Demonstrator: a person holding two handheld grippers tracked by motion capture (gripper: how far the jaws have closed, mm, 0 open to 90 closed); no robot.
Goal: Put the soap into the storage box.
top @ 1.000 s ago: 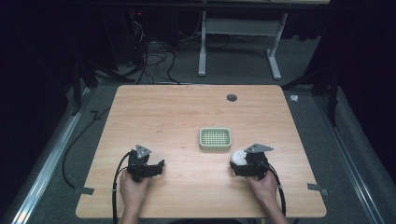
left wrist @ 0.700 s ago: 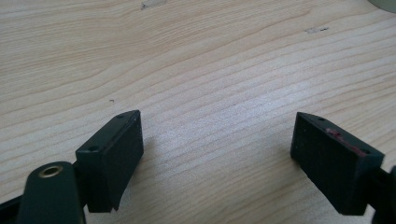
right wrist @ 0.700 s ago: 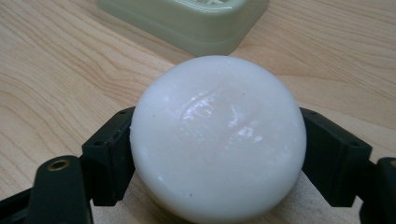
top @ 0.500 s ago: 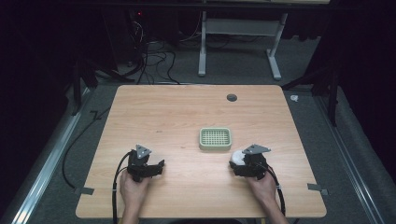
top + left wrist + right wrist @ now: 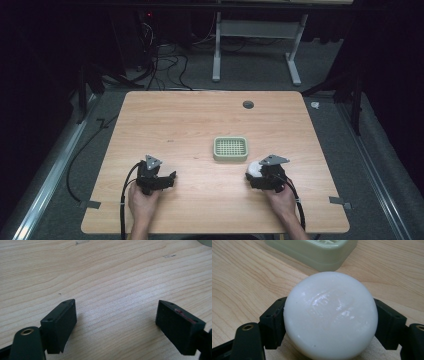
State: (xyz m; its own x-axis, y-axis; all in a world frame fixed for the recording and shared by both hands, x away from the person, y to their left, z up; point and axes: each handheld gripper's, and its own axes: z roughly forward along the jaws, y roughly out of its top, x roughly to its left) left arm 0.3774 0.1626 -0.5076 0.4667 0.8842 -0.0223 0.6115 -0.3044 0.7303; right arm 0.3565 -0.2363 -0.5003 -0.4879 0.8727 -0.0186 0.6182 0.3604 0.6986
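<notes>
Near the soap dish [image 5: 317, 251] | right gripper [image 5: 329, 322] pinching soap bar [image 5: 329, 315] | left gripper [image 5: 116, 325] spread

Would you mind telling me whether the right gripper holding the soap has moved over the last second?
No. In the high view the right gripper sits just right of and below the green soap dish, as before, clamped on the white soap.
</notes>
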